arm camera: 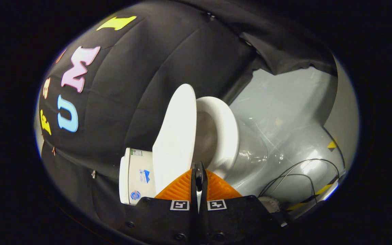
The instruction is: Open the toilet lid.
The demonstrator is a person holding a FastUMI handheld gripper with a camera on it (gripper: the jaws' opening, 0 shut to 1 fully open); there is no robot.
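Observation:
The view is rolled sideways. The white toilet lid (177,136) is lifted well off the seat ring (221,132) and stands at a wide angle to it, so the bowl's inside (204,136) shows between them. The tank (135,177) sits behind the lid's hinge end. My gripper (198,172) is at the lid's front rim. Its two fingers are pressed close together with a thin white strip of the rim showing between them, so the gripper is shut on the lid's edge.
The black cloth wall (141,85) hangs close behind the tank and lid. Beyond the bowl lies a glossy grey floor (284,112), crossed by black cables (301,170) and strips of yellow-and-black tape (332,145).

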